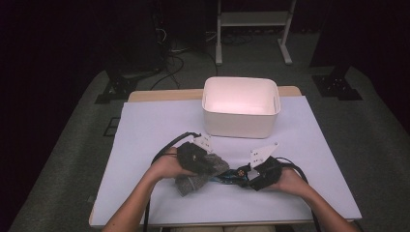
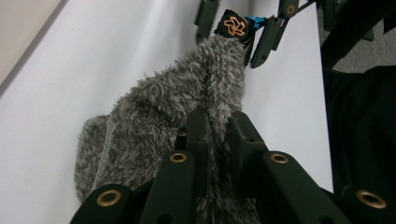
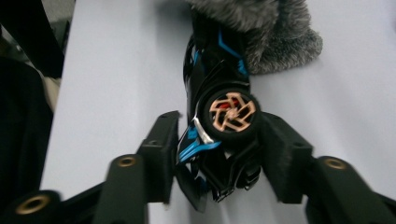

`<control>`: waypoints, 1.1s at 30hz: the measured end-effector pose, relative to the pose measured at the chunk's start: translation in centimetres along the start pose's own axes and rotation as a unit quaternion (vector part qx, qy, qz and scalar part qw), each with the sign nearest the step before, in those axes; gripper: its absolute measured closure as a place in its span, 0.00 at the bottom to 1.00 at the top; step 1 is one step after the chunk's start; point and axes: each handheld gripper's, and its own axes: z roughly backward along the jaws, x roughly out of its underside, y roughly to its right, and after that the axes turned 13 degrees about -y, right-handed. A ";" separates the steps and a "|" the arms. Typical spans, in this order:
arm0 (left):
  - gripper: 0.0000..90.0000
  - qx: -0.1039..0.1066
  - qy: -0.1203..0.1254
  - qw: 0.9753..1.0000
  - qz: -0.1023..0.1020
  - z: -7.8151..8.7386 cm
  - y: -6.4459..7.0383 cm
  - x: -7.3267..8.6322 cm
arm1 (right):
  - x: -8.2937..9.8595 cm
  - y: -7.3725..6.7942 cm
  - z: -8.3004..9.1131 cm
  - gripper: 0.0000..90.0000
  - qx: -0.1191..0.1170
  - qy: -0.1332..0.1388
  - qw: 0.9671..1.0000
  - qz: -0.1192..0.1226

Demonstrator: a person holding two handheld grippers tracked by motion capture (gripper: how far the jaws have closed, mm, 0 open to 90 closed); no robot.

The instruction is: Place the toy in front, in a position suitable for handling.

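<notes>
Near the surface's front edge: left gripper (image 1: pixel 205 162) clamped on grey fuzzy sock (image 2: pixel 187 98); right gripper (image 1: pixel 251 178) clamped on toy car (image 3: pixel 219 121). Car's long axis runs into the sock, between both grippers.

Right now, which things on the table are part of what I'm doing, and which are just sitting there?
In the job:
- grey fuzzy sock, pinched by the left gripper
- black and blue toy car, partly inside the sock, clamped by the right gripper

Just lying about:
- white bin, standing apart behind both grippers
- white table cover
</notes>
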 end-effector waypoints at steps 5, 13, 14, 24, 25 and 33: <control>0.90 0.010 0.004 1.000 -0.007 0.0 0.6 0.5 | -0.3 -0.1 0.2 0.40 -0.014 0.009 1.000 -0.020; 0.90 0.018 0.001 1.000 -0.019 -0.3 1.8 1.0 | -0.4 -0.4 0.3 0.25 -0.041 0.006 0.997 -0.062; 0.90 0.019 0.001 1.000 -0.021 -0.3 1.9 1.1 | -0.4 -0.5 0.3 0.23 -0.042 0.004 0.997 -0.066; 0.90 0.039 -0.005 0.999 -0.032 -1.2 3.2 1.9 | -0.3 -1.1 -0.9 0.17 -0.051 -0.033 0.996 -0.065; 0.90 0.042 -0.008 0.999 -0.033 -1.3 3.3 2.0 | -0.2 -1.2 -1.1 0.17 -0.052 -0.037 0.996 -0.063; 0.90 0.058 -0.003 0.998 -0.031 -2.3 3.8 2.7 | 0.2 -2.3 -2.6 0.23 -0.040 -0.054 0.997 -0.035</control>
